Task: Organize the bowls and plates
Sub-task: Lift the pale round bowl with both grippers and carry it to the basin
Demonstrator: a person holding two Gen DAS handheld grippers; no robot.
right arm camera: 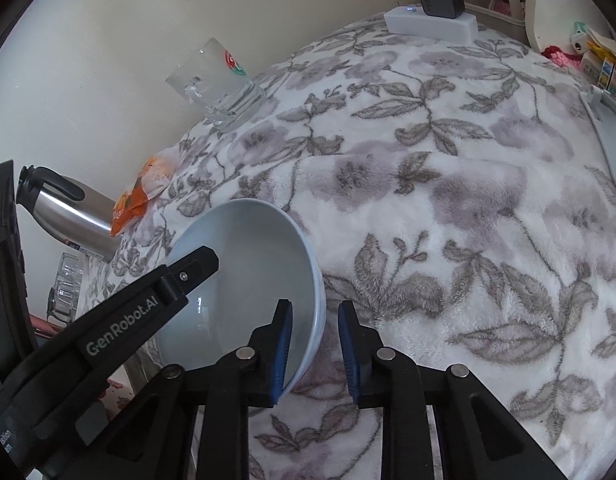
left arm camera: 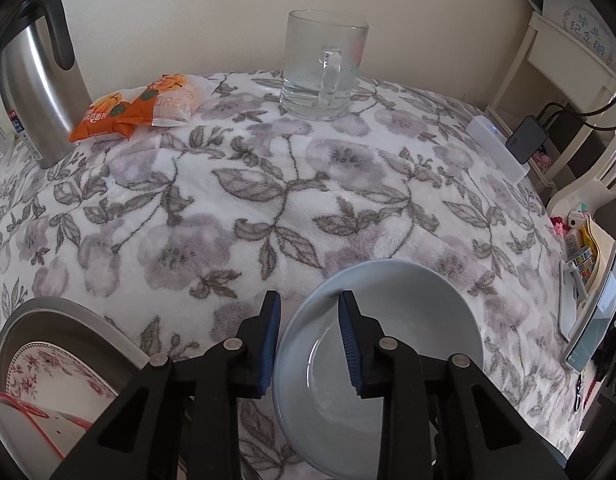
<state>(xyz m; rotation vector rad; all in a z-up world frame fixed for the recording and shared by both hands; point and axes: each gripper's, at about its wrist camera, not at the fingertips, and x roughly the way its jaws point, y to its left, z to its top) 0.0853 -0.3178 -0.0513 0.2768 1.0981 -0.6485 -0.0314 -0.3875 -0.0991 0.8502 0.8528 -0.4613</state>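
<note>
Blue bowl (left arm camera: 408, 320) rim sits between both claws' parted fingers

Each black claw (left arm camera: 310, 340) (right arm camera: 315, 350) has blue pads, silver rivets, "GenRobot.AI" lettering.

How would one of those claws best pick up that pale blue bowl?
By its thin rim, one finger inside and one outside. The blue bowl sits upright and too wide to span. Both the left claw and the right claw already straddle the rim on opposite sides, from above.
</note>
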